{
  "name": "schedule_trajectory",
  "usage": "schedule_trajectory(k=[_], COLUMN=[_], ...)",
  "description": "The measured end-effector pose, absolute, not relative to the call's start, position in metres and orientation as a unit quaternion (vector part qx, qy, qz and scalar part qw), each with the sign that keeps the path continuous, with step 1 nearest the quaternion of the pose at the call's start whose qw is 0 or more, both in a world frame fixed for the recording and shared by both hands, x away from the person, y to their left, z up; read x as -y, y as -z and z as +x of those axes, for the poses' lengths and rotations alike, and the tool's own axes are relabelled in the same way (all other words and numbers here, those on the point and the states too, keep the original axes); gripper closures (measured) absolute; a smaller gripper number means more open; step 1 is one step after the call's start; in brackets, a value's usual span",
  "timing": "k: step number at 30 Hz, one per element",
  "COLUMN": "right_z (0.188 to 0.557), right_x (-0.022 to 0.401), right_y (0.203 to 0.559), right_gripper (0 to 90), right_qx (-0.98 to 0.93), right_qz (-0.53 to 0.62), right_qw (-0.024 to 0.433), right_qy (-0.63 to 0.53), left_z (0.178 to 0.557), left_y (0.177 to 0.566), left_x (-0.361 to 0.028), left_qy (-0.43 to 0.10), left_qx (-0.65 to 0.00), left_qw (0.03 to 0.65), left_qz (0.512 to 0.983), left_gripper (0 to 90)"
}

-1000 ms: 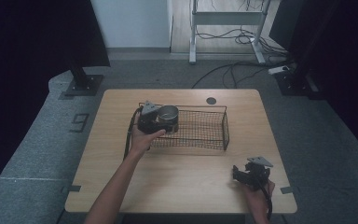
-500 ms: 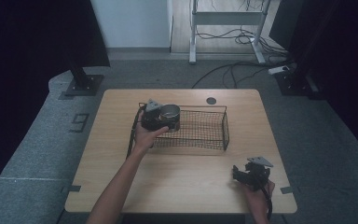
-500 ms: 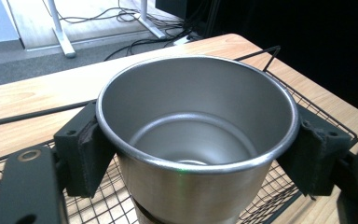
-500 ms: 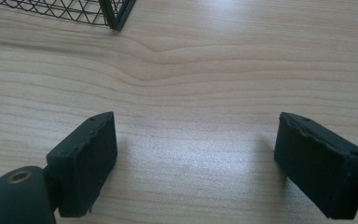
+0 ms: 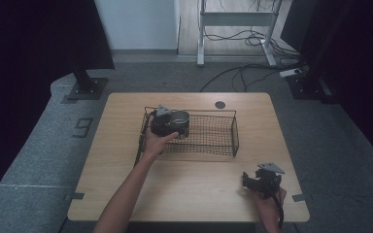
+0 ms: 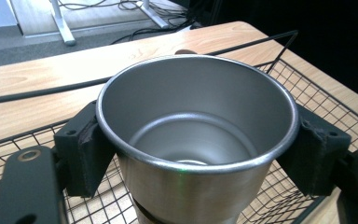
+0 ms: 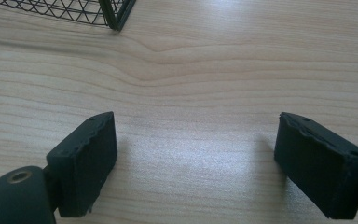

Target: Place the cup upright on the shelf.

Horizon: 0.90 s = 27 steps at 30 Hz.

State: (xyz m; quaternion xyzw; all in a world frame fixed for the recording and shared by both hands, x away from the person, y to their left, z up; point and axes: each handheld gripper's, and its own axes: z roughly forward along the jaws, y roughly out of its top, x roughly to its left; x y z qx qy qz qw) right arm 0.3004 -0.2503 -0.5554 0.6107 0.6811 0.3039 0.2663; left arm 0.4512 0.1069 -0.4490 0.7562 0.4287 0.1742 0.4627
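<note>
Where the high view looks down on the pale rectangular wooden table [image 5: 126,160], one black wire-mesh basket [image 5: 209,136] sits a little above the frame's centre, its long axis running left to right. At the basket's left end the left gripper [image 5: 167,124] is clamped on one round, brushed stainless-steel cup [image 5: 178,122], which stands upright with its open mouth facing up, over the basket's left part; whether its base touches the mesh cannot be told. The person's bare left hand [image 5: 154,143] grips the tool from below. In the lower right of the frame the right gripper [image 5: 262,182], topped by a grey three-cornered plate, rests low over bare wood, well apart from the basket.

In the left gripper view, the steel cup [image 6: 196,140] sits mid-frame, its smooth rolled rim a full circle, its inside dull and satiny. Two matte black jaw pads [image 6: 86,149] press on its wall at left and right. Basket mesh [image 6: 307,98] shows behind and below.

In the right gripper view, the right gripper [image 7: 196,163] holds its two ridged black jaws wide apart over grained wood, with nothing between them. One corner of the basket [image 7: 116,14] stands in the upper left.
</note>
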Motion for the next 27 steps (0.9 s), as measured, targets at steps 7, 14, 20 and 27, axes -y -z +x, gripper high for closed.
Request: schedule_trajectory(k=[7, 14, 20, 27], right_z=[0.3, 0.3, 0.3, 0.3], right_x=[0.25, 0.25, 0.25, 0.25], right_y=[0.555, 0.555, 0.555, 0.555], right_gripper=[12.9, 12.9, 12.9, 12.9], right_qx=[-0.681, -0.681, -0.681, -0.681], right_qz=[0.611, 0.611, 0.611, 0.611], right_qw=[0.266, 0.266, 0.266, 0.266], right_qy=[-0.304, -0.304, -0.304, -0.303], left_z=[0.455, 0.457, 0.457, 0.457], left_y=[0.46, 0.468, 0.47, 0.476], left_x=[-0.102, -0.1, -0.099, -0.098], left_qy=[-0.172, -0.17, -0.164, -0.157], left_qx=[-0.432, -0.433, -0.436, -0.439], left_qw=[0.453, 0.444, 0.44, 0.433], left_qz=[0.76, 0.766, 0.768, 0.771], left_gripper=[19.4, 19.4, 19.4, 19.4])
